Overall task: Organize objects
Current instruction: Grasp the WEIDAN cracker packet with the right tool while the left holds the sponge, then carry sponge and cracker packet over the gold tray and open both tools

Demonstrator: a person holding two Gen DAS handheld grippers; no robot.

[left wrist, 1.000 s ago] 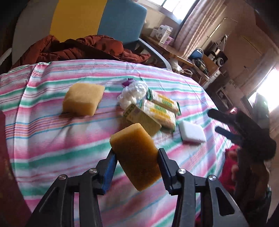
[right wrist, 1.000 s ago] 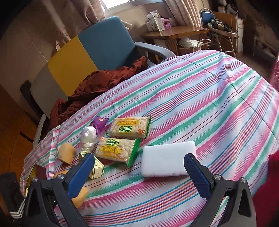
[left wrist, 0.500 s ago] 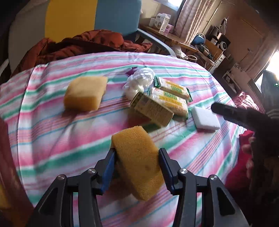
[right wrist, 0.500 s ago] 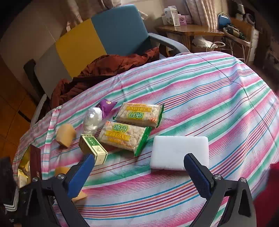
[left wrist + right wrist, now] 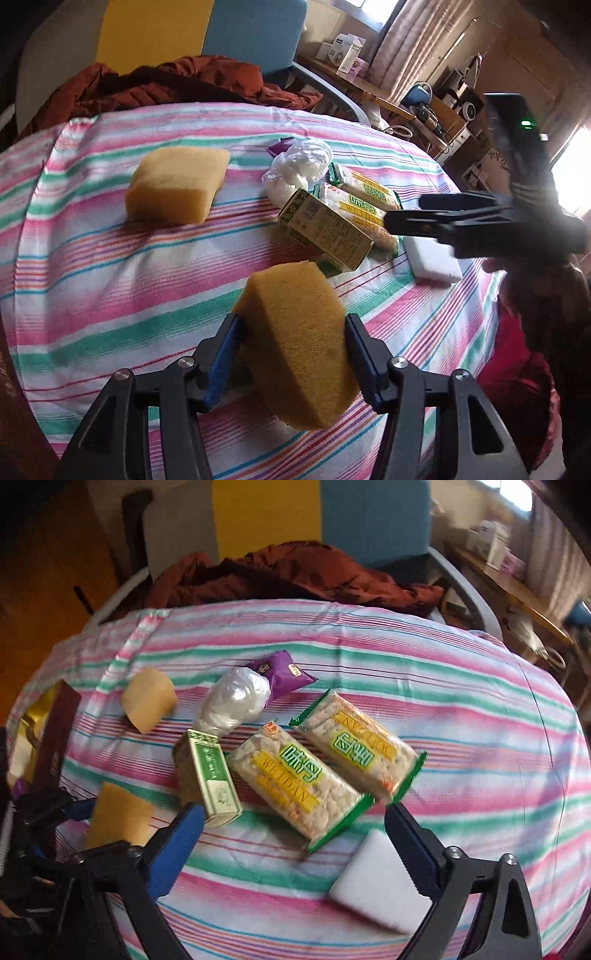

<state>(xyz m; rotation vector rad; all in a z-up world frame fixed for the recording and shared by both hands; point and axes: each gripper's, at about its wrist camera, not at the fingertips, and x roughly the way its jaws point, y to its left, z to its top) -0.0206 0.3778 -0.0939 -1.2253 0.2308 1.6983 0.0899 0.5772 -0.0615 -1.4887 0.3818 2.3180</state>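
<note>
The left gripper [image 5: 291,354], its jaws just widening, loosens on a yellow sponge [image 5: 295,343] now low over the striped tablecloth [image 5: 92,258], near the green box [image 5: 325,232]: a release looks imminent. The right gripper [image 5: 291,830], empty and narrowing slightly, has swung over the snack packs [image 5: 295,782].
</note>
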